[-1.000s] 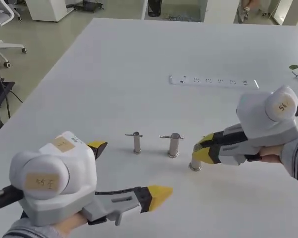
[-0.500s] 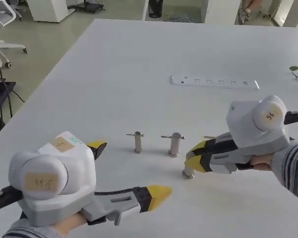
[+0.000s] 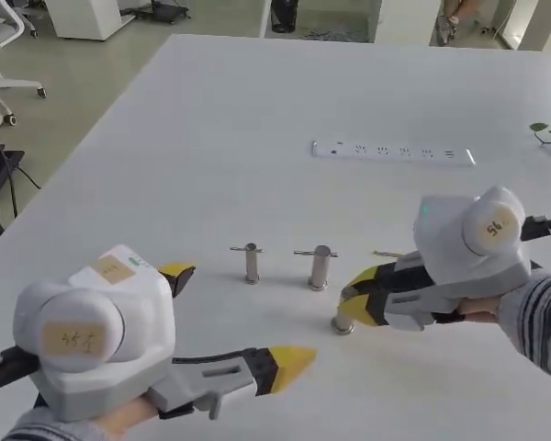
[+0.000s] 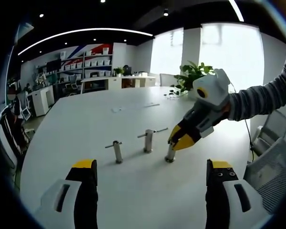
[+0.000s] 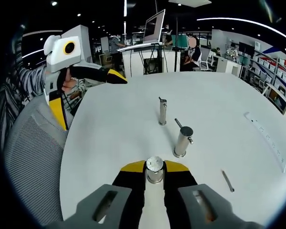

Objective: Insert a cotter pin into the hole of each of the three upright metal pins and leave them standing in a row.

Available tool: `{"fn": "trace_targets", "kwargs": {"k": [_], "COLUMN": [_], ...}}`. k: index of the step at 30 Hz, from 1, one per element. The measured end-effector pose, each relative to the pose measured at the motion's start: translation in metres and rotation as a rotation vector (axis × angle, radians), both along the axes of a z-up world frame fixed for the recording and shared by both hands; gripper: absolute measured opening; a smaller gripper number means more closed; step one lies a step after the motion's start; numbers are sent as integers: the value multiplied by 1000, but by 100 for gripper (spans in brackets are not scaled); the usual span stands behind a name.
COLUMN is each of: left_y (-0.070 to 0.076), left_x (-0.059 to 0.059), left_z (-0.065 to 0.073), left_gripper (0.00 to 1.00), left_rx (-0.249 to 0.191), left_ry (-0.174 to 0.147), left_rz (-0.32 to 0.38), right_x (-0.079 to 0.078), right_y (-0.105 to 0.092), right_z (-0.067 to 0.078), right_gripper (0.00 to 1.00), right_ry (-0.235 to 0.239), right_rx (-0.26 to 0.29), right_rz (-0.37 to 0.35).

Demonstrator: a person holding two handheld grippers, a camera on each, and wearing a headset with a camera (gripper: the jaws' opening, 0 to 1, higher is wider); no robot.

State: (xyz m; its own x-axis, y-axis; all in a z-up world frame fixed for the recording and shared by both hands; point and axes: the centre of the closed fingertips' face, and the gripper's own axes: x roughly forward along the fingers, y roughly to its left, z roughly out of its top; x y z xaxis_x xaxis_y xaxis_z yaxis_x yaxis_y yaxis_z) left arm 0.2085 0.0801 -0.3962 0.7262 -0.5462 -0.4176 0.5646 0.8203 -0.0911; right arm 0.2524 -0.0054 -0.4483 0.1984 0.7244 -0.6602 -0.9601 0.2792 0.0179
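Between the right gripper's (image 5: 155,170) jaws stands a pin (image 5: 155,164).

Silver pin (image 5: 155,165); white table (image 3: 257,138); grey striped sleeve (image 3: 544,317).

A wide white table (image 3: 211,138) carries everything. Toward its far right side a white power strip (image 3: 393,152) lies flat, parallel to the far edge. Nearer the front edge, around the middle, two metal pins stand upright, well apart: the left pin (image 3: 252,264) and the middle pin (image 3: 320,267), each with a thin cotter pin (image 3: 305,254) through its top. Right of them the third pin (image 3: 342,323) shows its foot at the tabletop, its upper part hidden. A loose cotter pin (image 3: 388,254) lies flat close behind it.
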Motion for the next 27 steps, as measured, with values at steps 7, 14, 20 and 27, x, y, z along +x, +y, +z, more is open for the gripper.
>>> {"fn": "trace_targets", "kwargs": {"k": [7, 14, 20, 27], "left_y": [-1, -2, 0, -1], "left_x": [0, 0, 2, 3], "left_z": [-1, -3, -3, -2], "left_gripper": [94, 94, 94, 95], "left_rx": [-1, 4, 2, 0], "left_ry": [2, 9, 8, 5], "left_rz": [-2, -3, 6, 9], "right_x": [1, 0, 2, 14], "right_y": [0, -5, -12, -30], "right_z": [-1, -11, -9, 0], "right_gripper": [9, 10, 15, 20], "right_ry": [0, -16, 0, 8], "right_rx": [5, -36, -28, -37], "right_rz": [7, 16, -5, -41]}}
